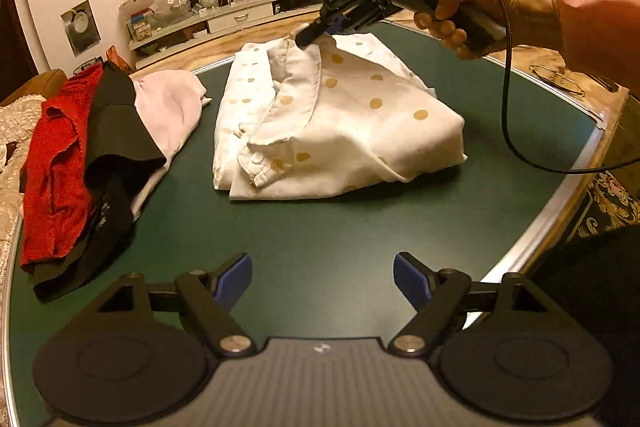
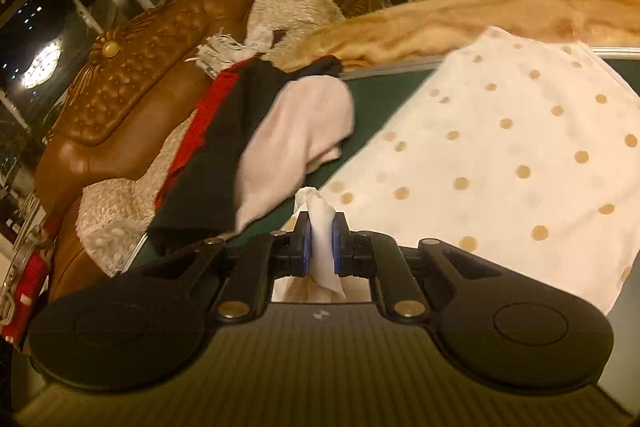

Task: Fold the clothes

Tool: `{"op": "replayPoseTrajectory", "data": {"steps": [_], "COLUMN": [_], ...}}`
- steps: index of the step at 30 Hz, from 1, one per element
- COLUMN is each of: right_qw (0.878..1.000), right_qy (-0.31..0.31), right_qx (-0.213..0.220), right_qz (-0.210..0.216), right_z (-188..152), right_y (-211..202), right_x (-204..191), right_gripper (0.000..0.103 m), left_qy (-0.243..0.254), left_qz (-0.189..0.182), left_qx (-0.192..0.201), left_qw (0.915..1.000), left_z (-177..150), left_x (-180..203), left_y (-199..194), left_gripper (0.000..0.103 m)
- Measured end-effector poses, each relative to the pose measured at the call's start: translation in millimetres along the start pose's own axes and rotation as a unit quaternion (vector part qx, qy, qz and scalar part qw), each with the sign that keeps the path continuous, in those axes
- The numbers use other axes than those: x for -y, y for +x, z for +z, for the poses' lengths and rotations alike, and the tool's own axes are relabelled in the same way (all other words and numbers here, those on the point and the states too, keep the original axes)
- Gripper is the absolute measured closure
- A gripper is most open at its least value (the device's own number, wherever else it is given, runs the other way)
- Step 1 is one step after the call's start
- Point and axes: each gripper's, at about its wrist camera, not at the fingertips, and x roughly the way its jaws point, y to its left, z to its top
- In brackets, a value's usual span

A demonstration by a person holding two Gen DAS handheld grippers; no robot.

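Spotted white shirt [image 1: 340, 115] lies partly folded in the middle of the green table [image 1: 320, 227], collar and buttoned cuff facing up on its left half. My right gripper [image 2: 320, 247] is clenched on a bunched pinch of the shirt's white cloth; in the left wrist view that pinch sits at the far edge of the shirt, near the collar. My left gripper [image 1: 323, 277] is released, jaws wide, nothing between them, hanging over bare table on the near side of the shirt.

A heap of other clothes [image 1: 100, 155] — red, black, pale pink — waits at the left edge of the table, apart from the shirt.

Handling notes: the cloth is thin, light and limp. It drapes and creases wherever it is lifted, so one pinch drags a ridge rather than a clean fold. Stacked layers may slide over each other. The collar and cuff are stiffer and give a firmer hold.

Which layer the right pinch has caught I cannot tell; probably the top one only.

Best second hold, in my judgement: the near hem corner.
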Motion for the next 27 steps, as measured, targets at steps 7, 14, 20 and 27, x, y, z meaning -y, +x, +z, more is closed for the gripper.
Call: {"op": "replayPoseTrajectory", "data": {"steps": [7,14,20,27], "right_qw": [0.996,0.995,0.995,0.988], "right_qy": [0.088,0.102,0.023,-0.128], "right_qx": [-0.016,0.013,0.049,-0.003], "right_qz": [-0.012,0.013,-0.088,-0.089], "right_z": [-18,-38,-49,-76], "right_y": [18,0,-27,-30], "right_x": [49,47,9,-39], "right_gripper": [0.058,0.049,0.049,0.049], "left_qy": [-0.018,-0.046,-0.071,-0.096], "left_qz": [-0.001,-0.006,-0.007,-0.009], "left_qx": [-0.001,0.003,0.013,0.011], "left_qw": [0.9998,0.9989,0.9974,0.9953], "left_z": [10,17,14,6], "left_x": [-8,-18,-18,-19], "left_y": [25,41,38,36], "left_gripper": [0.02,0.02,0.02,0.019]}}
